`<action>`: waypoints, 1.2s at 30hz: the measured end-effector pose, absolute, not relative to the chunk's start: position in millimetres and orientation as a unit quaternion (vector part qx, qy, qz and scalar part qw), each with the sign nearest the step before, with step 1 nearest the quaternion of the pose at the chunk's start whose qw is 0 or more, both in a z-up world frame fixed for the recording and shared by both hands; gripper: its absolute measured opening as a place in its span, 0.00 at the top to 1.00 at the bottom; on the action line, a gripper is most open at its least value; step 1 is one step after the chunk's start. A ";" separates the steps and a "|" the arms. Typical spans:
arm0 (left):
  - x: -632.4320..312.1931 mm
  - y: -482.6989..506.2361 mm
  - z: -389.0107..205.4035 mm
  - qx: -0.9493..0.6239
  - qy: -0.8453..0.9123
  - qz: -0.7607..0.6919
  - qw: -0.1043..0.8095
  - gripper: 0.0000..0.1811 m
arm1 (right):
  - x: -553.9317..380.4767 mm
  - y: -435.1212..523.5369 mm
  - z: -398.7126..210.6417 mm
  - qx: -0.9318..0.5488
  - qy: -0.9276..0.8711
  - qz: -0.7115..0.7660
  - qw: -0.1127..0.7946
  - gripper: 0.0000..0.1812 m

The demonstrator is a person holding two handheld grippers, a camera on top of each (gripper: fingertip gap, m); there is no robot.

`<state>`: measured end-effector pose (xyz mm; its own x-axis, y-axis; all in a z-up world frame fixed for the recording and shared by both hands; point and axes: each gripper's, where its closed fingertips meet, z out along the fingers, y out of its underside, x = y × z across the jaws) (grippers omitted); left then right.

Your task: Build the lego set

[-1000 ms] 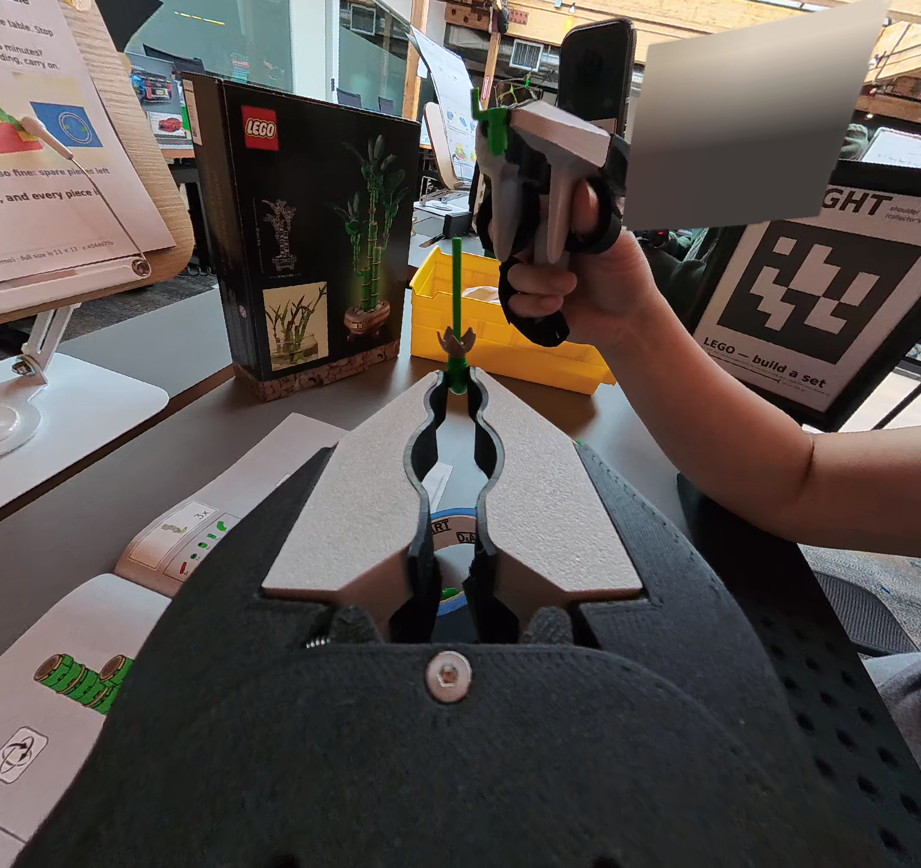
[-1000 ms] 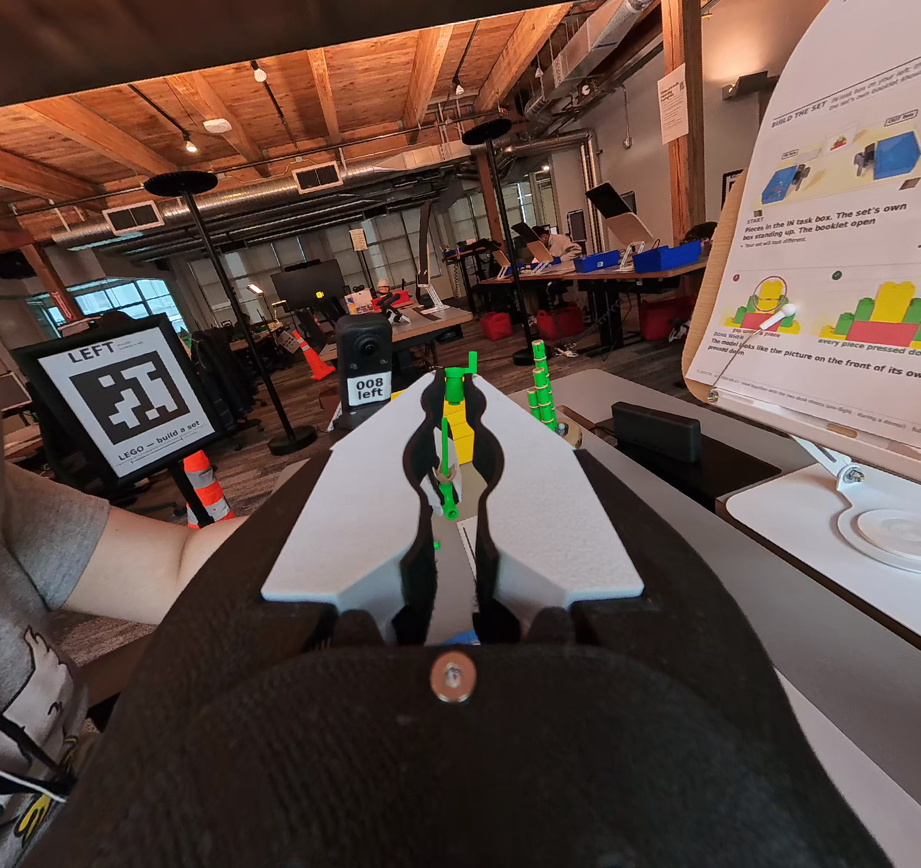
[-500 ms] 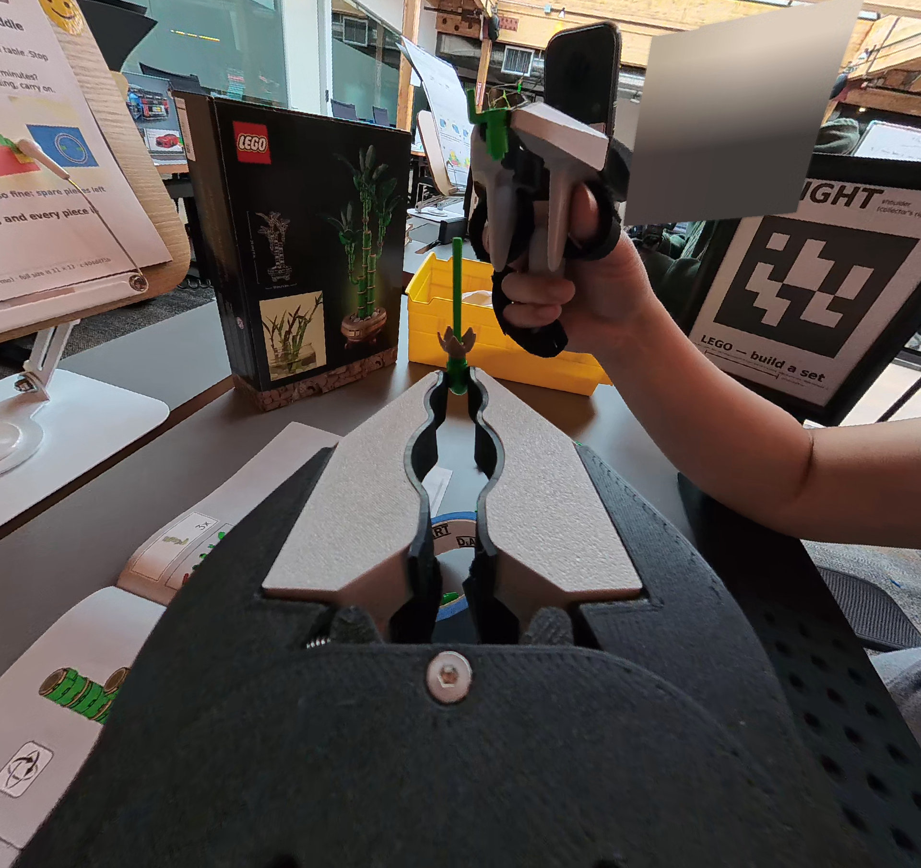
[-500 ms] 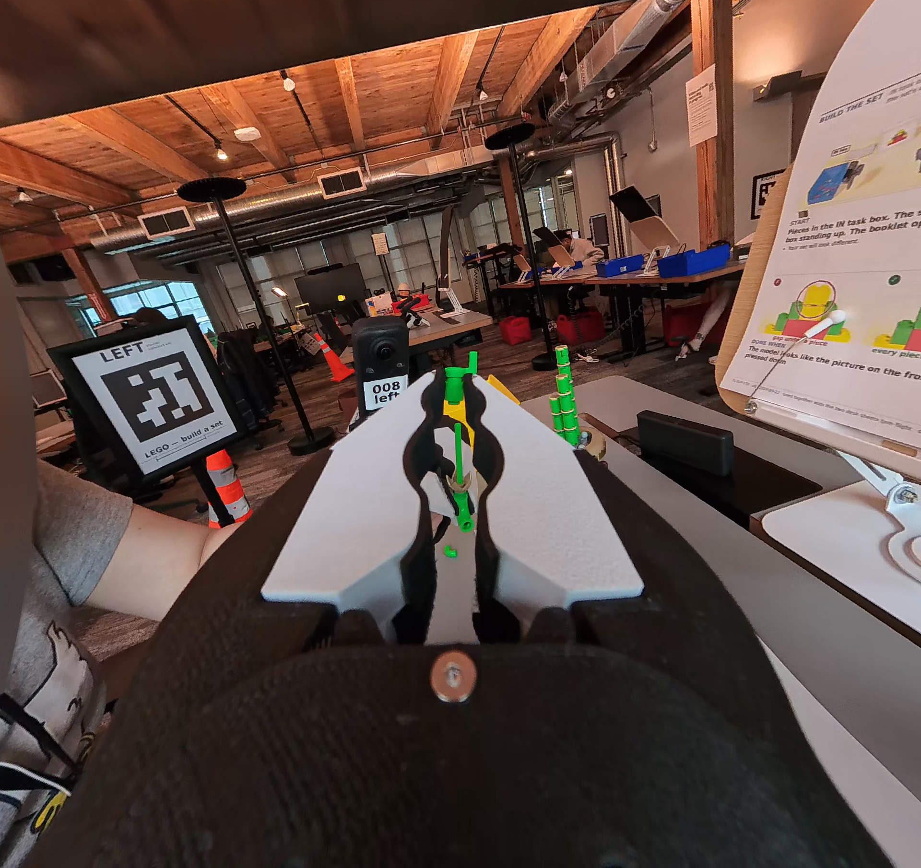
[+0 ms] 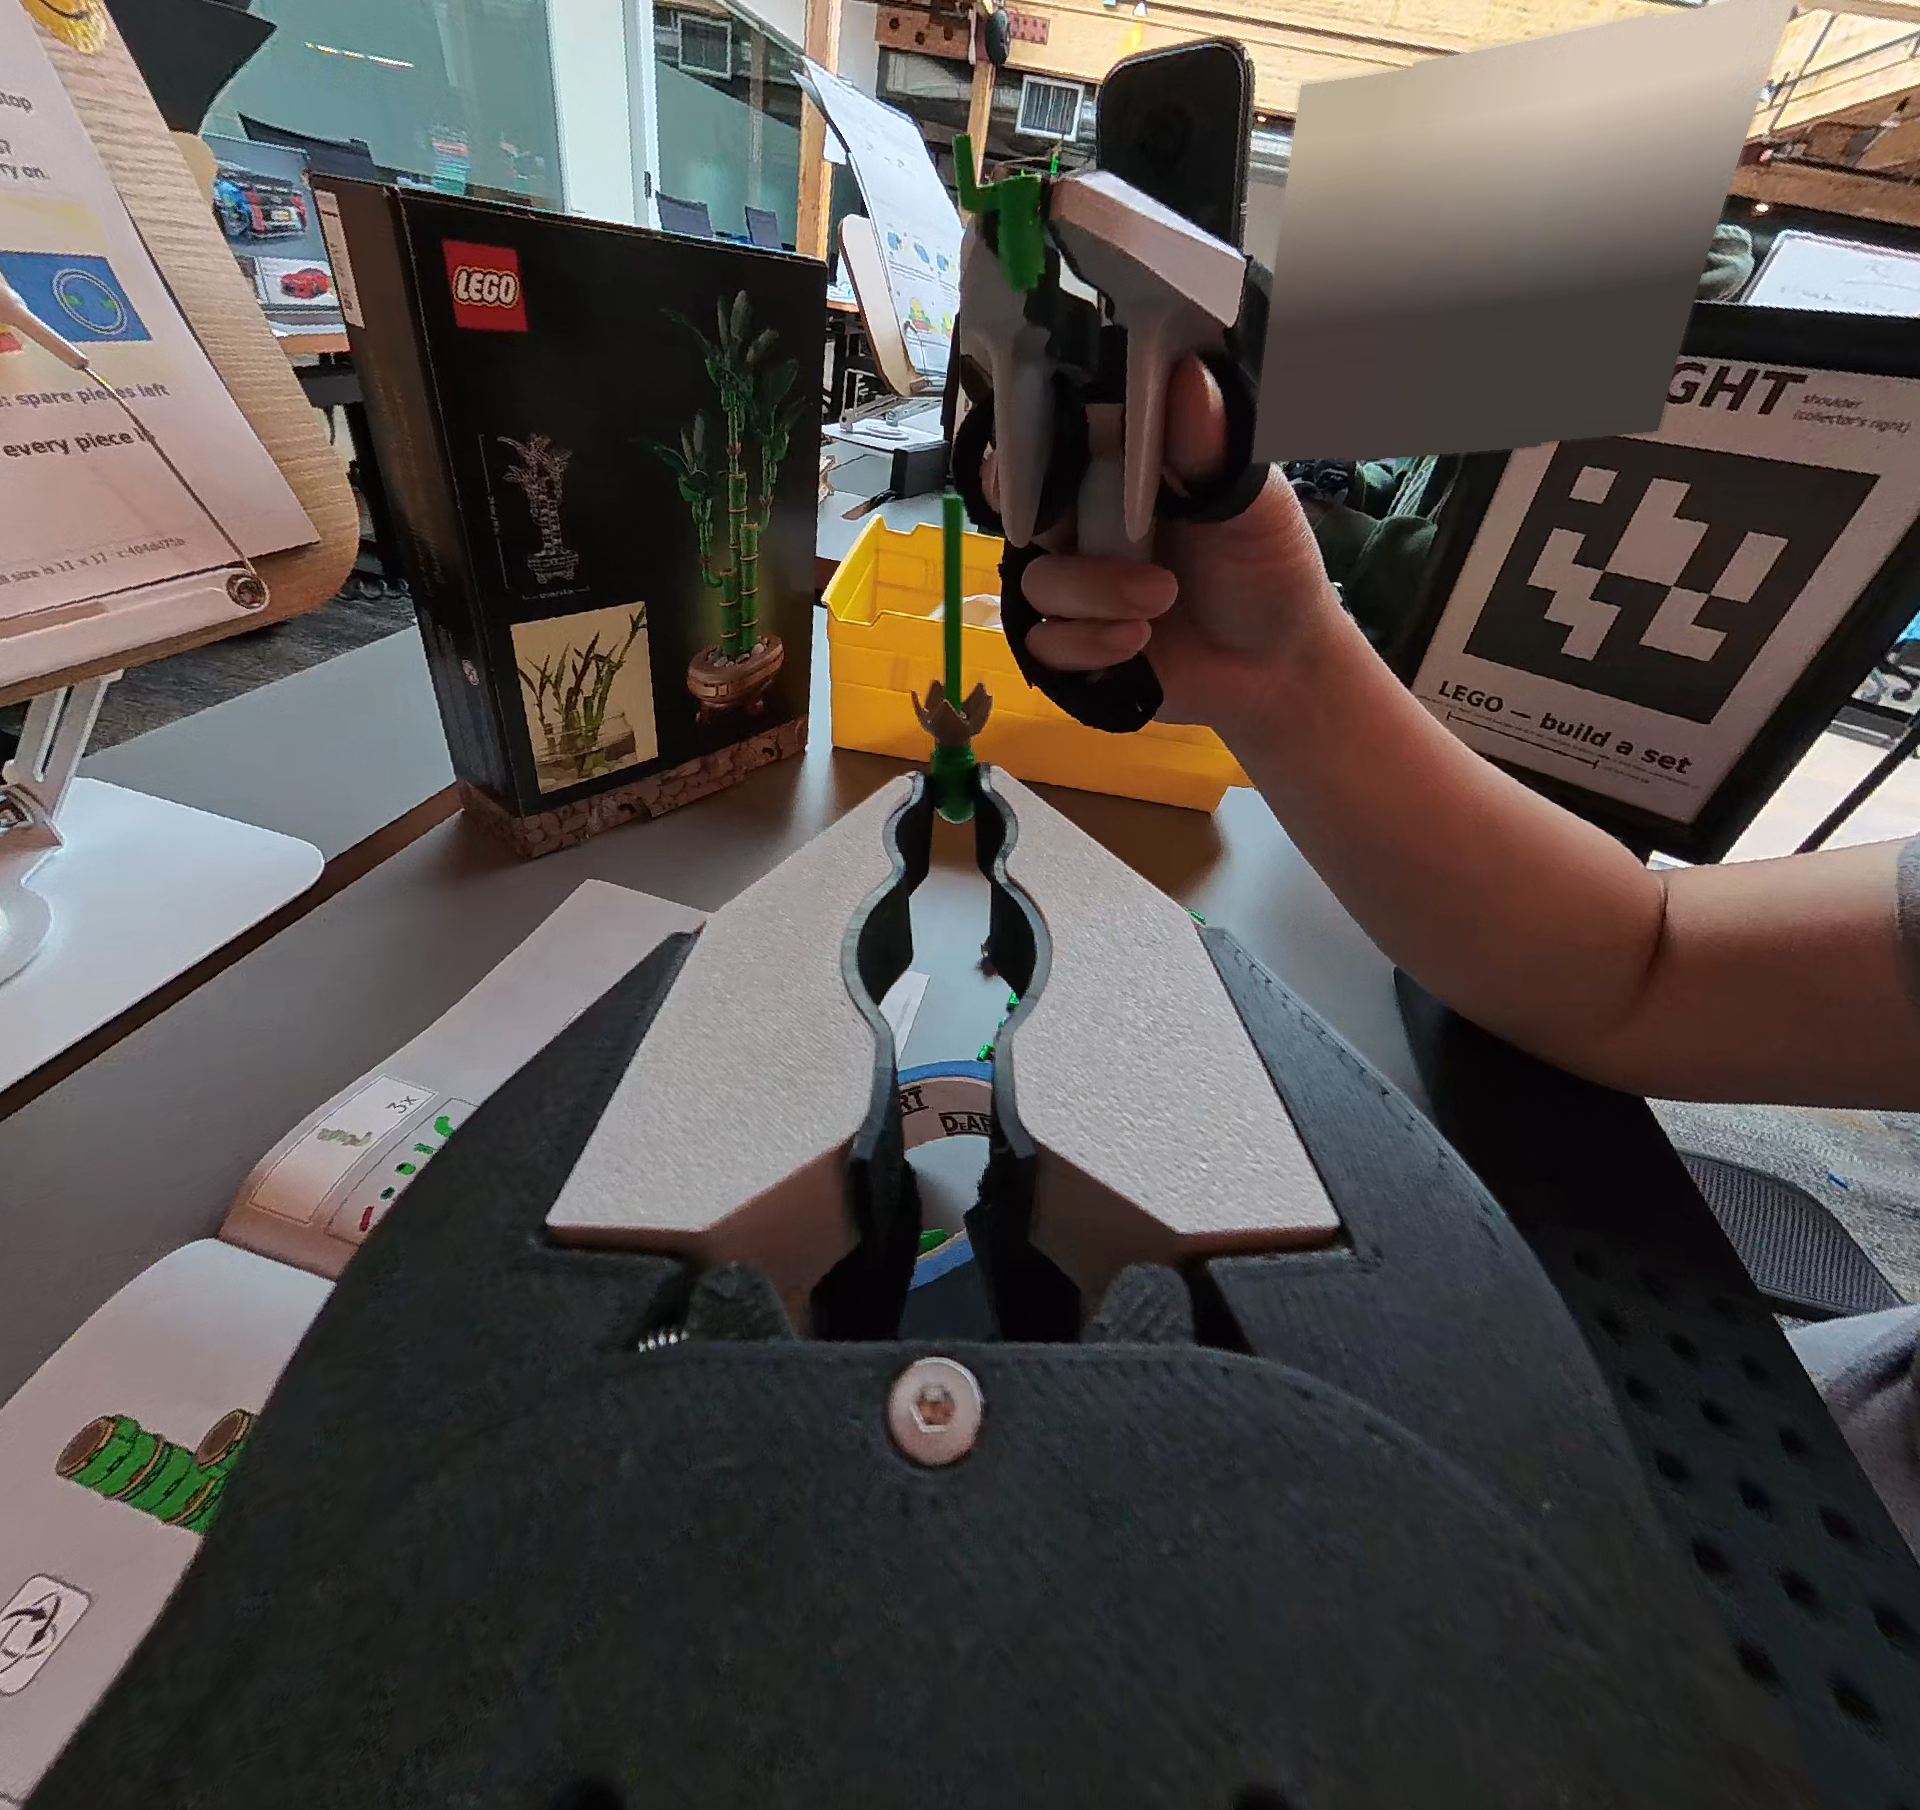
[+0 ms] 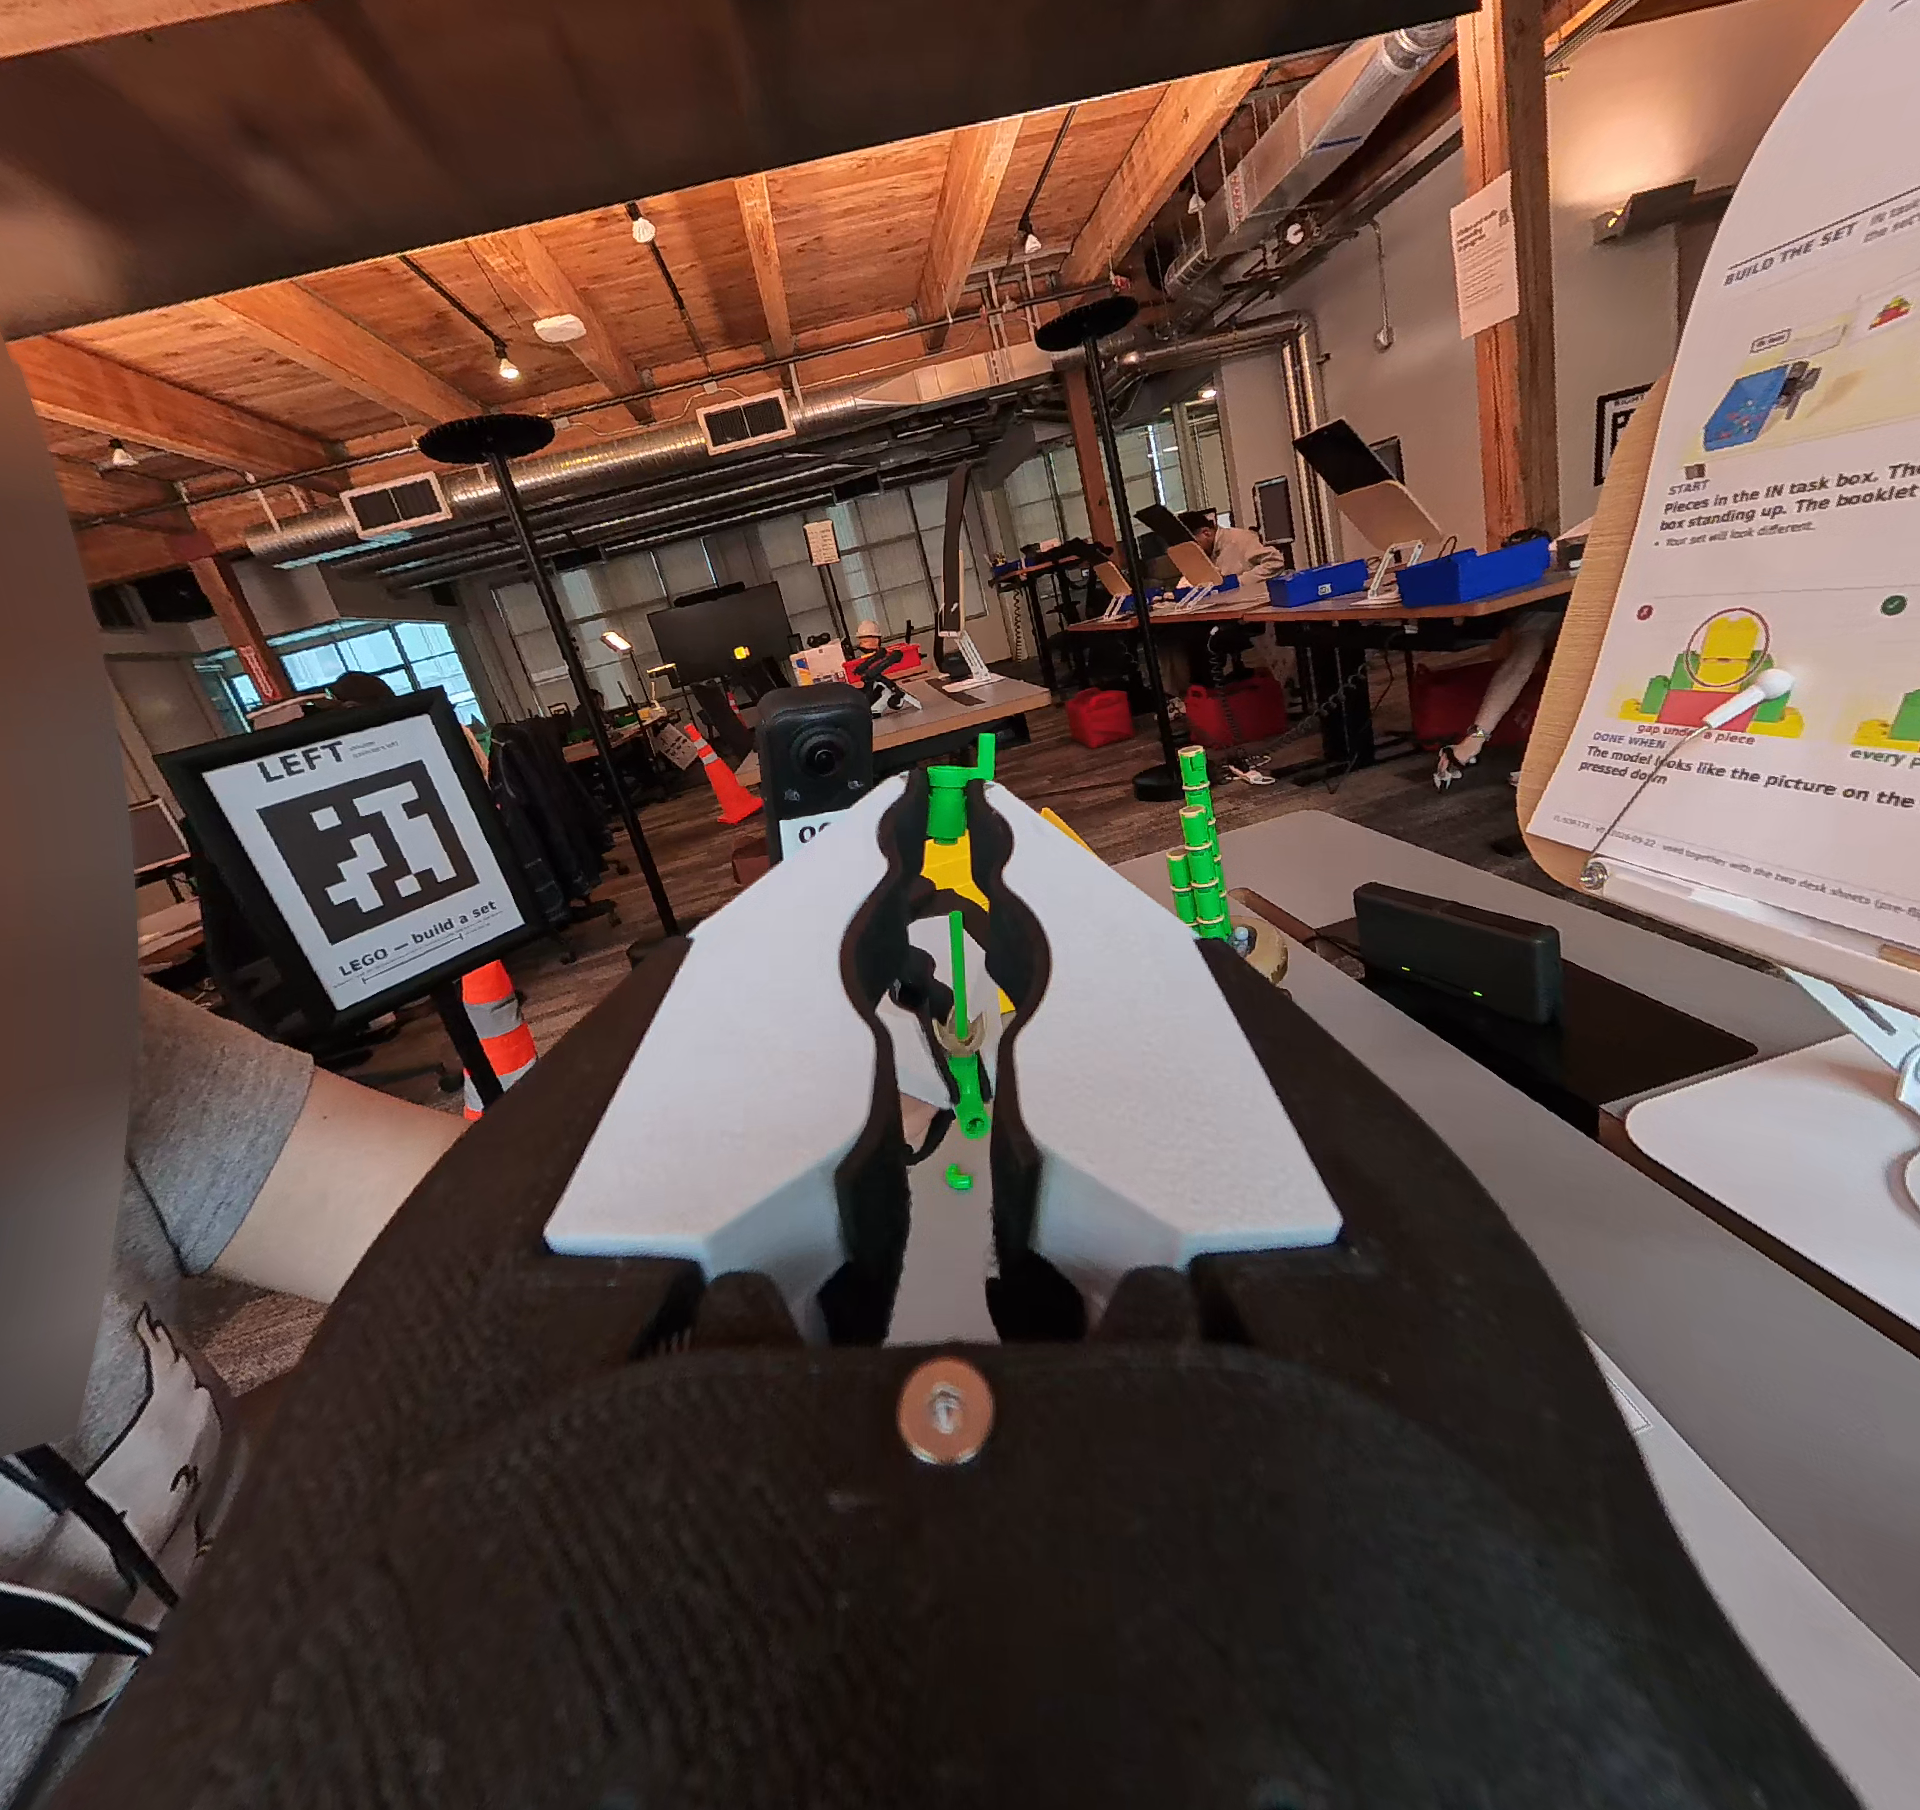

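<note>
Since the earlier frames, the right gripper (image 5: 1013,233) has been raised a little and drawn slightly toward the left one, while the thin green stem (image 5: 953,607) has stayed almost upright above the desk (image 5: 644,856). At its foot, the stem is held by the left gripper (image 5: 953,796), whose tips are closed on the small green base piece under the tan petal collar (image 5: 951,716). A short green connector piece (image 6: 951,810) is pinched at the tips of the right gripper, above the free upper end of the stem; the two parts are seen apart, not yet joined. The step in hand is judged to be the fitting of this connector onto the stem top. To do it well, the connector's hole should be lined up straight over the stem, and it should be lowered along the stem's axis with gentle force, since so thin a rod can be bent or pulled out of the lower grip. Behind, the set's box (image 5: 582,513), a yellow bin (image 5: 894,638) and the open booklet (image 5: 343,1137) are seen, and a finished bamboo stalk (image 6: 1195,856) stands on the desk.
</note>
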<state>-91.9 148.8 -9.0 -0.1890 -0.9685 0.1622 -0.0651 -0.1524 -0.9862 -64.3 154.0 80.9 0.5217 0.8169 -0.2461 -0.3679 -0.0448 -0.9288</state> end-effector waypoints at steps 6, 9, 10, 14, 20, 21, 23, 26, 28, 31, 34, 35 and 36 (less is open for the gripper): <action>-90.8 145.7 -10.8 -0.496 0.525 -0.569 0.393 0.97 | -64.1 153.9 81.3 -0.565 -0.197 0.454 0.660 0.97; -91.2 145.8 -10.4 -0.495 0.525 -0.569 0.393 0.97 | -63.5 153.5 81.9 -0.565 -0.198 0.453 0.661 0.97; -91.3 145.8 -10.2 -0.495 0.525 -0.570 0.393 0.97 | -63.4 153.3 82.0 -0.565 -0.198 0.453 0.661 0.97; -91.3 145.4 -10.2 -0.495 0.525 -0.570 0.393 0.97 | -64.0 152.9 81.8 -0.564 -0.201 0.453 0.661 0.97; -91.3 144.6 -10.6 -0.493 0.529 -0.568 0.392 0.97 | -64.7 154.2 79.6 -0.566 -0.203 0.454 0.658 0.97; -91.5 144.5 -10.6 -0.493 0.529 -0.569 0.392 0.97 | -64.8 154.4 79.0 -0.566 -0.203 0.454 0.657 0.97; -91.7 144.2 -10.4 -0.492 0.529 -0.570 0.391 0.97 | -65.1 154.9 77.6 -0.566 -0.204 0.456 0.655 0.98; -91.8 143.2 -10.3 -0.489 0.531 -0.572 0.389 0.97 | -70.2 151.2 76.7 -0.557 -0.215 0.480 0.643 0.97; -91.5 141.8 -10.2 -0.487 0.533 -0.573 0.388 0.97 | -76.3 147.7 75.3 -0.550 -0.227 0.501 0.629 0.98; -91.3 140.8 -9.8 -0.484 0.536 -0.569 0.394 0.97 | -84.5 142.9 72.6 -0.539 -0.246 0.521 0.615 0.98; -91.6 139.8 -8.9 -0.482 0.538 -0.569 0.394 0.97 | -86.4 142.4 70.2 -0.530 -0.247 0.536 0.608 0.98; -91.8 139.4 -8.7 -0.481 0.538 -0.570 0.393 0.97 | -86.2 143.3 69.8 -0.528 -0.243 0.542 0.607 0.98; -91.9 139.0 -8.5 -0.481 0.538 -0.572 0.391 0.97 | -86.3 144.3 69.3 -0.527 -0.238 0.548 0.605 0.97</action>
<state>-91.9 139.0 -8.5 -0.2317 -0.9642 0.1290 -0.0693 -0.1159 -0.9908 -86.3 144.3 69.3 0.2864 0.9135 -0.2889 -0.4115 -0.1550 -0.8981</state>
